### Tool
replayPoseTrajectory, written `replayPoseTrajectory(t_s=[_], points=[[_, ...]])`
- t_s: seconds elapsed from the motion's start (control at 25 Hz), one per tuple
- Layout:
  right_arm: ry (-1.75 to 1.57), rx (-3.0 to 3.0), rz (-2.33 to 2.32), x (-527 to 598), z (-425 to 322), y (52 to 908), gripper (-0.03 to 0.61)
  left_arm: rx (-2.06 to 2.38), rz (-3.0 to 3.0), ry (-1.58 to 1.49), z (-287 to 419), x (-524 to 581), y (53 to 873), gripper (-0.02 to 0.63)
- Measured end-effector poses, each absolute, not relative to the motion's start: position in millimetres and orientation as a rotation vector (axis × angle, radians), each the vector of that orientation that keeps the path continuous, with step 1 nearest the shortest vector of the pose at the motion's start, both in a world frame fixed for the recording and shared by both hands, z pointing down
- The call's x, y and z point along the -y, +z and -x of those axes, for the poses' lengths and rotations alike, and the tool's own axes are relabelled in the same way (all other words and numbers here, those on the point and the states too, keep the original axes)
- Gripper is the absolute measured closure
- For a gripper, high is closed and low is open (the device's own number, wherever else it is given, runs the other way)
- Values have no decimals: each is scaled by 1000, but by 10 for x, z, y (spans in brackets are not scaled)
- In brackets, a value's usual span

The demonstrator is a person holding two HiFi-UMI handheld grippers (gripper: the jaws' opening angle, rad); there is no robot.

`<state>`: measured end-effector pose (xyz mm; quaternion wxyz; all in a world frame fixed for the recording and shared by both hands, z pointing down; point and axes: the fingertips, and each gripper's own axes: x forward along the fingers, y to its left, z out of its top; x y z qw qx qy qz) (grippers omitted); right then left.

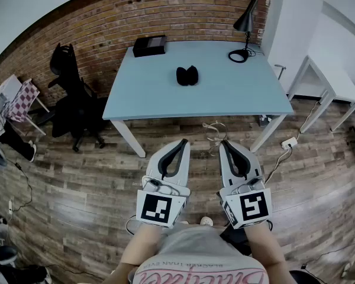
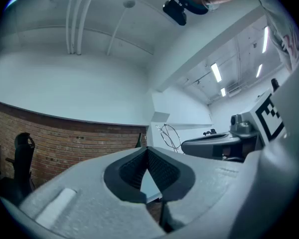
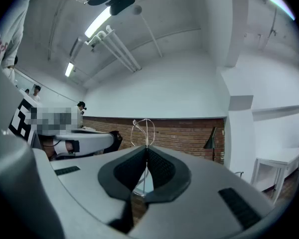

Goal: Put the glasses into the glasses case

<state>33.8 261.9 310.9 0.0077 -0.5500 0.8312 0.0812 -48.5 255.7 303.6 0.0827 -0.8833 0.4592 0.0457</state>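
My right claw (image 1: 225, 142) is pinched shut on the glasses (image 1: 213, 132). In the right gripper view its tips meet on a thin part of the wire frame (image 3: 142, 129), and the loops of the frame rise just above the tips. My left claw (image 1: 183, 141) is also closed, tip to tip, with nothing between the pads. Both claws hang over the wood floor, well short of the table (image 1: 225, 87).

The case (image 1: 187, 76) lies near the middle of the table. It is a small, dark, rounded thing with two lobes side by side. I take it to be lying open, though it is too small to be sure.

The step in hand is the carry. The frame is thin, springy wire with a tiny contact patch, so I would:

- keep the grip light but steady
- move without jerks that might swing the glasses in the pads
- bring the left claw in to steady the case, which looks light enough to skate on the smooth blue top
- come in low over one lobe and set the frame along its length, not across it

The pads are ribbed black rubber, which should help hold the slick metal.
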Motion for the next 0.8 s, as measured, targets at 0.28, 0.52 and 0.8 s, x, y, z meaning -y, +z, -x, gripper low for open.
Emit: replayPoseTrajectory(t_s=[0.28,0.52,0.8], points=[[212,-2604,1724,-2560,-399,3164,563,-1373,2633,128,456,-2501,3063,609],[161,-2597,1710,-2520,-489,3231,563,-1398,2629,113,411,-2461,3137,609],[105,-2652,1640,-2388,-656,3290,563,-1447,2600,112,260,-2353,3120,609]])
